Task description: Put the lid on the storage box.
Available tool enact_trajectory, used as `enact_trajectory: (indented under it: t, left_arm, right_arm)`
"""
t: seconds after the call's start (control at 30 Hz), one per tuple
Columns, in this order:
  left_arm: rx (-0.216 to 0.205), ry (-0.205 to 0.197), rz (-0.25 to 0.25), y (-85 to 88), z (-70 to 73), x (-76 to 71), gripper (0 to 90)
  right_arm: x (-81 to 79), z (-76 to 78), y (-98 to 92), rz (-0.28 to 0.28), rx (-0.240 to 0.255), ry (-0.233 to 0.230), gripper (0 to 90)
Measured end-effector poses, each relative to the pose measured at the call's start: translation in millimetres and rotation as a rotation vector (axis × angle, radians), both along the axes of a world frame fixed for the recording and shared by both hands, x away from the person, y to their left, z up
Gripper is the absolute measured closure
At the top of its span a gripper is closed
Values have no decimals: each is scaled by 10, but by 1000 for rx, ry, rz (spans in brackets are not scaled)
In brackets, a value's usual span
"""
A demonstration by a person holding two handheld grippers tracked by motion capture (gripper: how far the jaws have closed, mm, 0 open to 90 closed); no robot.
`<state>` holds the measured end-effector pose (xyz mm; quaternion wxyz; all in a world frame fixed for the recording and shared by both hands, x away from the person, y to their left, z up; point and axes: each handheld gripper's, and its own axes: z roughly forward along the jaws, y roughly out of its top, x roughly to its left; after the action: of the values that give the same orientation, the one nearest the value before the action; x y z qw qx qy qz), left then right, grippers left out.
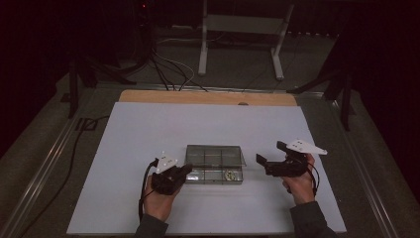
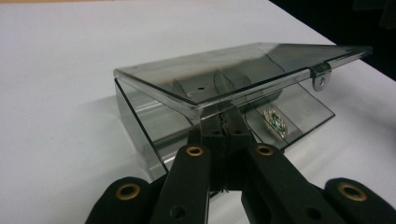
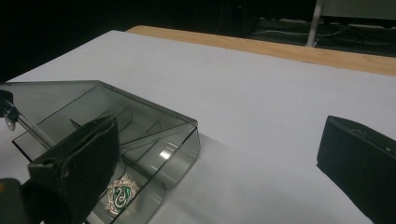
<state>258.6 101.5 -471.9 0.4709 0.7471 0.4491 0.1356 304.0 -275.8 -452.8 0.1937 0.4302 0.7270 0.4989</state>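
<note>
Clear box [image 1: 215, 164] between both, left hand-held gripper [image 1: 186, 170] clamped on its lid, right hand-held gripper [image 1: 268, 157] open beside.

A green-and-silver crest badge [image 3: 120, 195] lies inside the smoky plastic box [image 3: 180, 140] (lid raised) between the right gripper [image 3: 219, 158]'s parted jaws.

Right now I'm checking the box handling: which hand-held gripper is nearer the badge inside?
Left. The left hand-held gripper is shut on the box wall near the badge; the right hand-held gripper stands open beside it.
</note>
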Motion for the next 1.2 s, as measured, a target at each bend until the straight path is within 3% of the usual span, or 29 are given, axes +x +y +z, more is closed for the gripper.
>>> enact_trajectory:
  t: [0.33, 0.5, 1.2]
  left_arm:
    - [16, 22, -31, 12, -142, -81, 900]
    - [51, 26, -48, -3, -206, -108, 900]
    - [65, 67, -65, 38, -340, -175, 900]
  right_arm:
    - [-7, -30, -8, -8, -6, 2, 0]
    - [-15, -26, -30, -11, 0, -1, 0]
    - [-56, -87, -17, -7, -24, -6, 0]
